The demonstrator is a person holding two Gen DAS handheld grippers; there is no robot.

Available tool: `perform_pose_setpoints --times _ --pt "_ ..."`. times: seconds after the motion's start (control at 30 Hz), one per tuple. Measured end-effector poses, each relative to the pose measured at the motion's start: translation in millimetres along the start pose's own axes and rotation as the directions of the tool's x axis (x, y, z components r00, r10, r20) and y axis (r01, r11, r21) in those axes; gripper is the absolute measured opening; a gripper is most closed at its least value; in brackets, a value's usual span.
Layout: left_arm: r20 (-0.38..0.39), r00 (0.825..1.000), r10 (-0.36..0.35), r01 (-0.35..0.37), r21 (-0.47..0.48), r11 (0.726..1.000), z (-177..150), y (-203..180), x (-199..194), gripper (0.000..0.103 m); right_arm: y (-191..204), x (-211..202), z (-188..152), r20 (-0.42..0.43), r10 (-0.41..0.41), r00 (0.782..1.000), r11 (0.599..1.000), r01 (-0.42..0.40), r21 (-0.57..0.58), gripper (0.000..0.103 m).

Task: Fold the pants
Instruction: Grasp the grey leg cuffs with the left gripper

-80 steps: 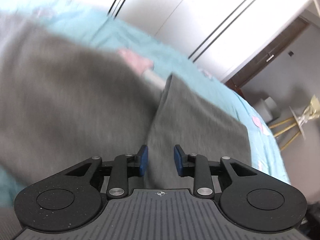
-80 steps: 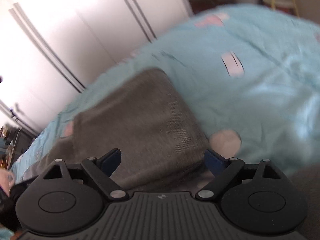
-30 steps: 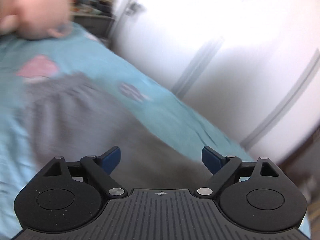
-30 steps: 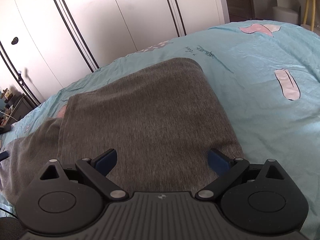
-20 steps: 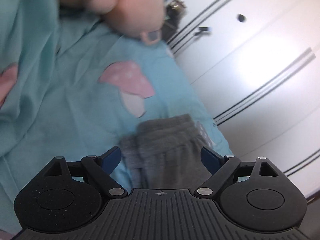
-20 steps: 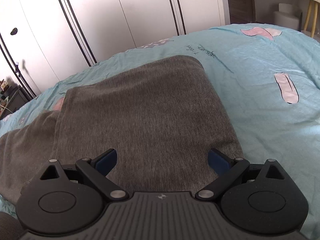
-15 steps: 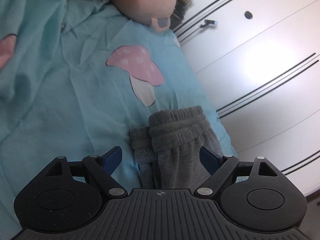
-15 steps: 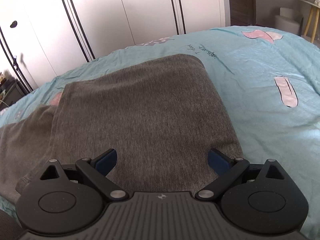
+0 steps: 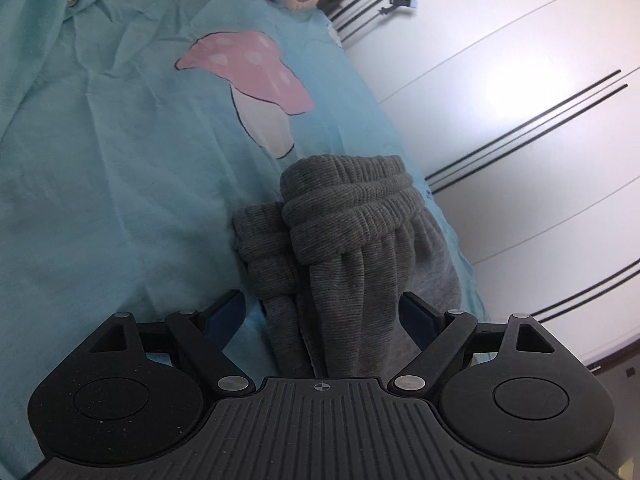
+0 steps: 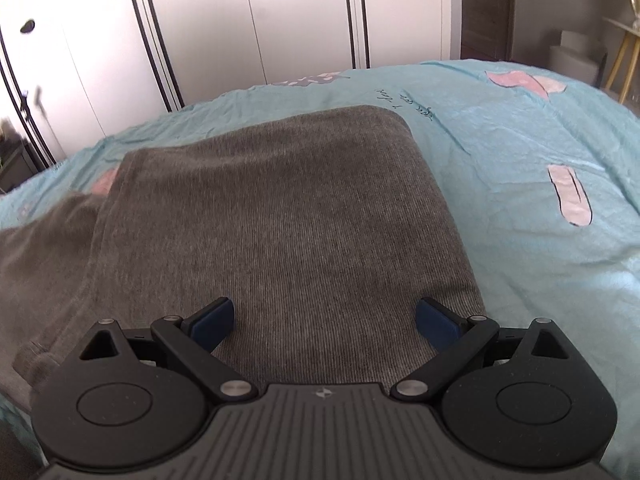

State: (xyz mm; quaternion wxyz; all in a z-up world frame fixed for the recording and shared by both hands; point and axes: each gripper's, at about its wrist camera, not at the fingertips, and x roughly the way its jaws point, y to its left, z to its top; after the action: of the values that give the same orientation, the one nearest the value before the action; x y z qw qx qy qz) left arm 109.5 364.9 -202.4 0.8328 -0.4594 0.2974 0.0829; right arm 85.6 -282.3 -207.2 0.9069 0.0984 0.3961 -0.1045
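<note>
teal bedspread (image 10: 540,152) – mushroom print (image 9: 248,80), white wardrobe doors (image 10: 280,20)

A bed is covered by a turquoise sheet (image 10: 520,152) printed with pink mushrooms (image 9: 256,92). White wardrobe doors (image 10: 248,20) with black trim are seen behind. A dark wooden door (image 10: 486,8) is visible.

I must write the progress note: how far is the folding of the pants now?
Done: the grey pants lie folded over on the bed cover. In hand: nothing; the left gripper, jaws open, straddles the leg cuffs. Left: grasp the cuffs and make the next fold.
</note>
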Motion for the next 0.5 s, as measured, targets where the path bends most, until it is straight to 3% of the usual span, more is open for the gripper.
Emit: perform_pose_setpoints --times 0.27,0.5 --pt "-0.013 0.998 -0.066 0.066 -0.022 0.998 5.5 5.4 6.3 0.090 0.5 0.5 -0.6 0.006 -0.010 1.000 1.000 0.010 -0.003 0.098" --pt "-0.010 0.977 -0.214 0.210 -0.163 0.964 17.7 34.9 7.7 0.089 2.0 1.3 -0.3 0.010 -0.018 1.000 1.000 0.018 -0.008 0.098"
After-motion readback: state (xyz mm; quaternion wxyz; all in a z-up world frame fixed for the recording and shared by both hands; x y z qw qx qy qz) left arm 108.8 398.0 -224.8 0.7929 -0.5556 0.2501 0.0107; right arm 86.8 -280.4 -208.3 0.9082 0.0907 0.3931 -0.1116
